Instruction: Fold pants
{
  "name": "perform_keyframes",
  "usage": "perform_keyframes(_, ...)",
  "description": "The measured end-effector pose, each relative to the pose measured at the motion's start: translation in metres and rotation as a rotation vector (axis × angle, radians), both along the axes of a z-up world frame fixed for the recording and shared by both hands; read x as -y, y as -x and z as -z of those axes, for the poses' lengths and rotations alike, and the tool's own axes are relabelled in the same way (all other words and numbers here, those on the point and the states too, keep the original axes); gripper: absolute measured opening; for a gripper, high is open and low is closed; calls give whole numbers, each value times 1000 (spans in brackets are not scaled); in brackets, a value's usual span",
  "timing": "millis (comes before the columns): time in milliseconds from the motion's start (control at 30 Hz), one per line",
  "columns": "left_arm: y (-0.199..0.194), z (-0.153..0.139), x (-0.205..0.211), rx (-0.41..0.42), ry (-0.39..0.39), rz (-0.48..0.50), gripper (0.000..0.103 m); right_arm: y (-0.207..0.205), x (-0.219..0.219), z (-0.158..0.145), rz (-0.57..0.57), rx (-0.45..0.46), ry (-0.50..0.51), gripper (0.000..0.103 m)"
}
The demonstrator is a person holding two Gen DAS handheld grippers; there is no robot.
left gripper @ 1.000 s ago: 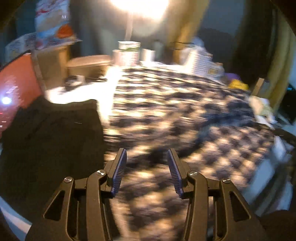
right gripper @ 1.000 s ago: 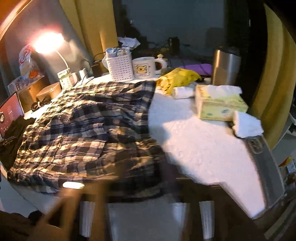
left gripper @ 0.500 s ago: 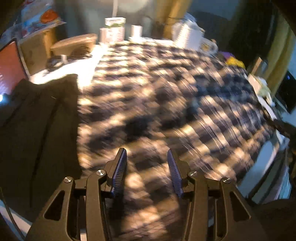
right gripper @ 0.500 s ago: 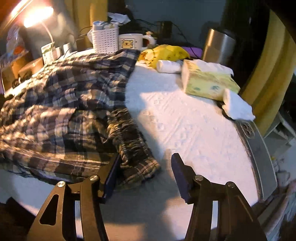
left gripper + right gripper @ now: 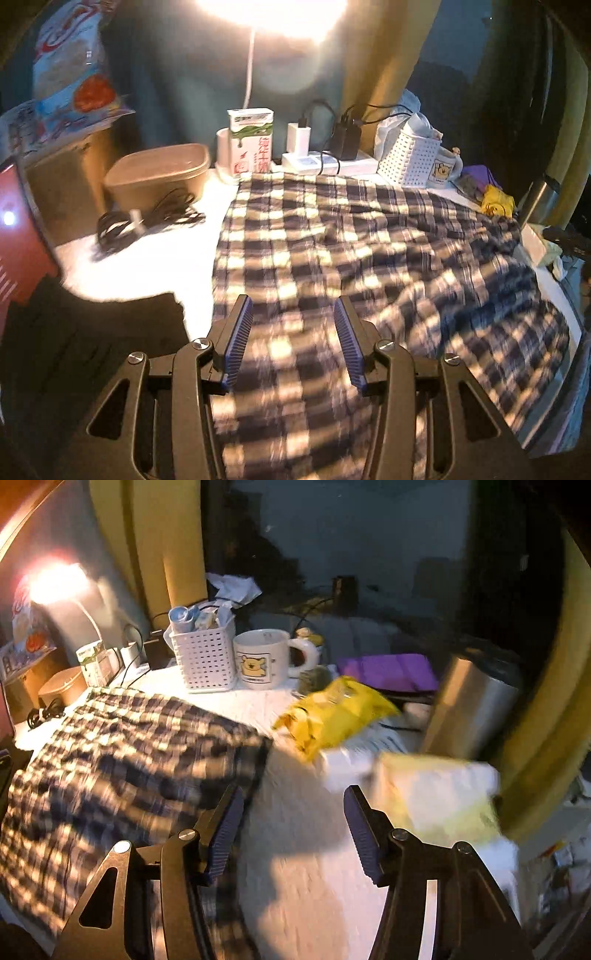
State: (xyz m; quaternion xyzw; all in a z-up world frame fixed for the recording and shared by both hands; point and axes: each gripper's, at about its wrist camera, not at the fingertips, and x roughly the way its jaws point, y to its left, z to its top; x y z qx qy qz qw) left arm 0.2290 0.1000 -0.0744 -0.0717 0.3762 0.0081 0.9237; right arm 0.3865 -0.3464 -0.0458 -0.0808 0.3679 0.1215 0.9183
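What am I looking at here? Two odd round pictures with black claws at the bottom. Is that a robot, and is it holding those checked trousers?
No robot: a person carries a hand-held gripper in each hand, and each has a wide-angle camera looking along its jaws. One picture is from the left gripper, the other from the right gripper. The black arms with blue ribbed pads are those jaws.

On the white table lie the plaid pants, spread out and not yet folded. Behind them stand a white basket, a bear mug and a milk carton; a yellow bag is to the right.

Nothing is held. The left jaws hang apart above the pants; the right jaws are opening over bare table at the cloth's edge.
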Motion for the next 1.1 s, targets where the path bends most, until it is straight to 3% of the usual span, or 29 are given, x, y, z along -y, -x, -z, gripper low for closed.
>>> perform_keyframes(133, -23, 2, 6, 2, 11, 27, 46, -45, -15, 16, -70, -48, -9, 58)
perform_keyframes(300, -39, 11, 7, -16, 3, 44, 46, -85, -32, 39, -171, -139, -25, 39)
perform_keyframes(400, -47, 17, 3, -31, 3, 36, 46, -96, -42, 54, -235, -195, -16, 39)
perform_keyframes(533, -55, 23, -2, -41, 5, 23, 46, -110, -47, 77, -229, -272, -25, 40)
perform_keyframes(633, -60, 27, -5, -50, 5, 21, 46, -110, -51, 79, -241, -244, -41, 39)
perform_keyframes(667, -63, 27, -5, -52, 5, 20, 46, -109, -55, 79, -244, -232, -16, 29)
perform_keyframes(700, -64, 28, -6, -53, 4, 20, 46, -107, -59, 79, -247, -219, 14, 26)
perform_keyframes(833, -71, 31, -9, -57, 0, 21, 46, -103, -76, 68, -175, -60, 207, 24)
perform_keyframes(1000, -86, 37, -16, -66, -26, 19, 46, -123, -81, 43, -90, 64, 275, 23)
perform_keyframes(1100, -94, 43, -21, -74, -33, 6, 46, -136, -81, 43, -61, 62, 300, 23)
